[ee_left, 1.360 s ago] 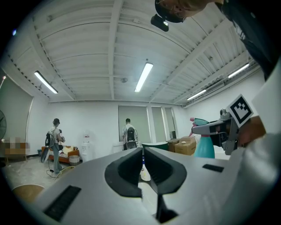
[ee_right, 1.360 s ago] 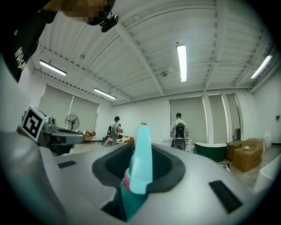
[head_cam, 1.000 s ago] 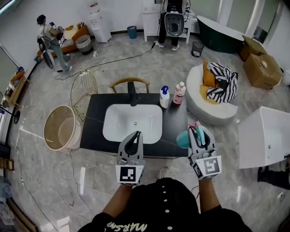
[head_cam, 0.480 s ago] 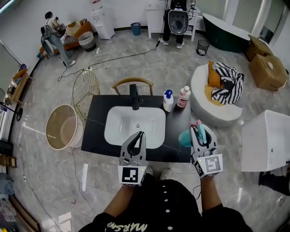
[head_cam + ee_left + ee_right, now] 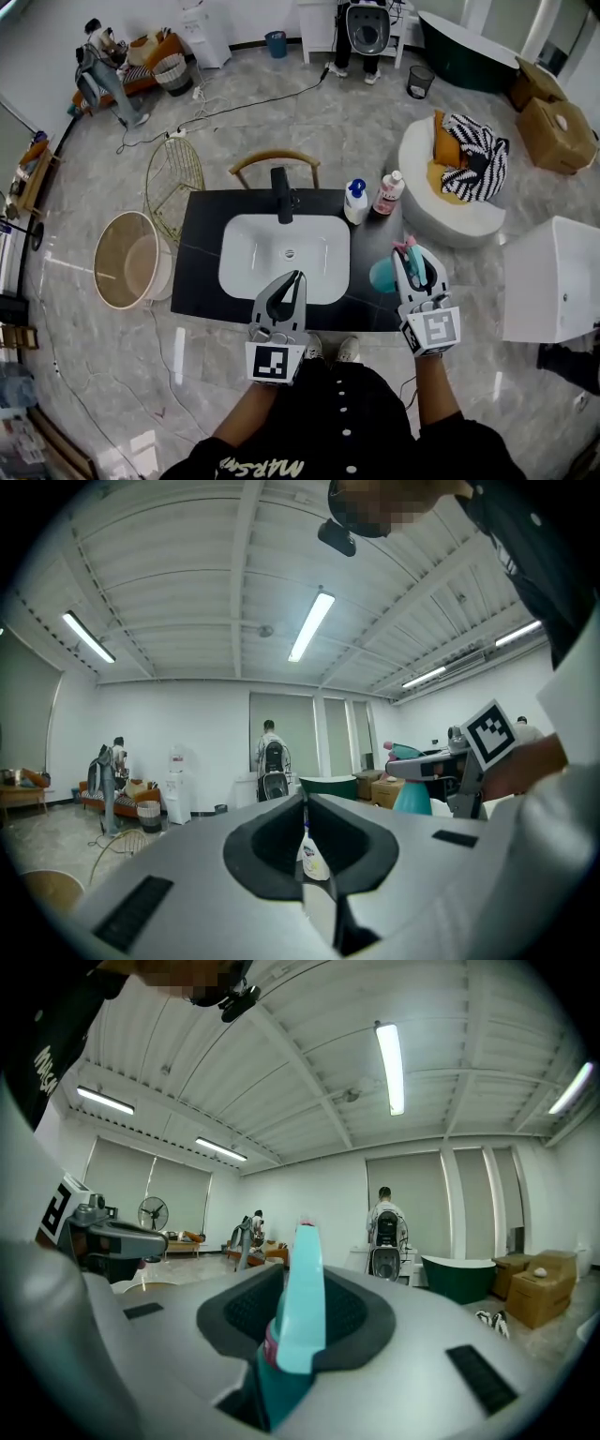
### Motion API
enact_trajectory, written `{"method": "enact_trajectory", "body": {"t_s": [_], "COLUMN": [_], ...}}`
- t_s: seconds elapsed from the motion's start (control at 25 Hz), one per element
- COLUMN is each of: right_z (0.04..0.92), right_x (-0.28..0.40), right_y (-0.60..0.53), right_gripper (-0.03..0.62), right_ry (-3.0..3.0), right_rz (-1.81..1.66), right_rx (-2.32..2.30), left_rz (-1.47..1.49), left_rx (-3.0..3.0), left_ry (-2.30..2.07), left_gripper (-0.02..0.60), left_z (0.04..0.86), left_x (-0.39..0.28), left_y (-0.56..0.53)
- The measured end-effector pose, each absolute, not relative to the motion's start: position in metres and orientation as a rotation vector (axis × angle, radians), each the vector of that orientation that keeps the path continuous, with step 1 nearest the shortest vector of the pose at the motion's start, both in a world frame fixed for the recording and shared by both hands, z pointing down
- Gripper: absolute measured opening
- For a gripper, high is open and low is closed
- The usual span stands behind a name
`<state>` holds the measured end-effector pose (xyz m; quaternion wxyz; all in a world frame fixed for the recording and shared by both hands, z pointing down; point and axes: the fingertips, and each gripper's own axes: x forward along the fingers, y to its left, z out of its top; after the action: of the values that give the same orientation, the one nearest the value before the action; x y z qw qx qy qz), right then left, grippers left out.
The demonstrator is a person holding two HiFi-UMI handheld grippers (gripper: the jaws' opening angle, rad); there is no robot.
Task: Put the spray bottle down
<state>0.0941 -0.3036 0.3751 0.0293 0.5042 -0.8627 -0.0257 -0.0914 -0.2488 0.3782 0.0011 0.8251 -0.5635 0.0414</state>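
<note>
Spray bottle (image 5: 382, 277) is pinched in my right gripper (image 5: 415, 272) over the counter (image 5: 202, 253), ready for lowering; my left gripper (image 5: 281, 298) has jaws pressed together.

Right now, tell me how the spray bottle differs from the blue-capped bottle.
The spray bottle is teal, the blue-capped bottle white. The spray bottle is clamped in the right gripper; the blue-capped bottle stands free on the counter. Both are right of the sink.
</note>
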Motion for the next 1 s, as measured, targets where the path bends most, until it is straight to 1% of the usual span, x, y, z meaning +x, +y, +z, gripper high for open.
{"method": "enact_trajectory", "body": {"t_s": [0.32,0.8,1.0], "right_z": [0.438,0.539,0.557], "right_x": [0.088,0.084,0.078], "right_y": [-0.331,-0.363,-0.367], "right_gripper": [0.091,0.091,0.091], "right_ry": [-2.605,-2.531,-2.527], "right_rz": [-0.010,-0.022,-0.005], "right_rx": [1.531,1.525,1.522], "left_rz": [0.223,0.312,0.351], "left_rx": [2.546,2.435,2.412], "left_ry": [-1.639,-1.500,-1.479], "left_gripper": [0.021,0.021,0.021], "left_z": [0.431,0.511,0.534], "left_x": [-0.078,-0.059,-0.056], "left_y": [-0.248,-0.240,-0.232]}}
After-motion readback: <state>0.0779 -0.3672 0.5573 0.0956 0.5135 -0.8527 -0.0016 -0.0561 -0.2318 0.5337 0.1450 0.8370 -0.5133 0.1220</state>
